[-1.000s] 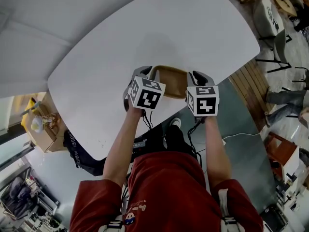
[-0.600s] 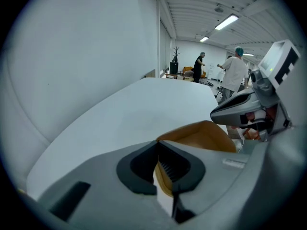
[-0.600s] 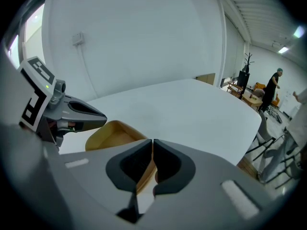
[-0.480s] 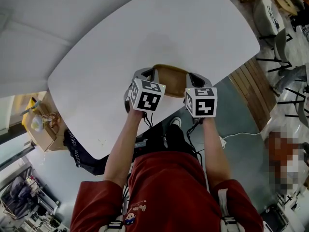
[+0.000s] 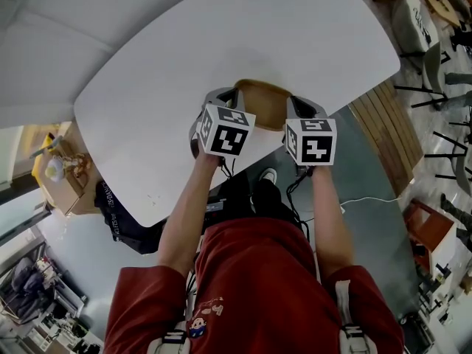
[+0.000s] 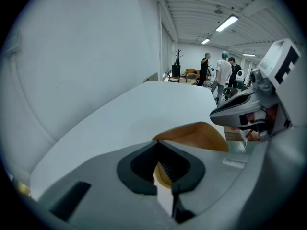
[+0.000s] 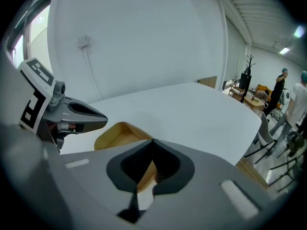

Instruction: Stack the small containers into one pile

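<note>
Now I'm clamping left gripper [image 6: 157, 142] and right gripper [image 7: 153, 140] on the shallow tan plastic-looking container's [image 5: 262, 113] opposite rims, which probably makes for a light, slippery lift.

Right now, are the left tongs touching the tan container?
Touching. The left gripper view shows the left tongs closed on the near rim of the tan container, with its wall running up between the pads.

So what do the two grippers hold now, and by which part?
Both are shut on the container: the left gripper pinches its left rim, the right gripper its right rim.
</note>
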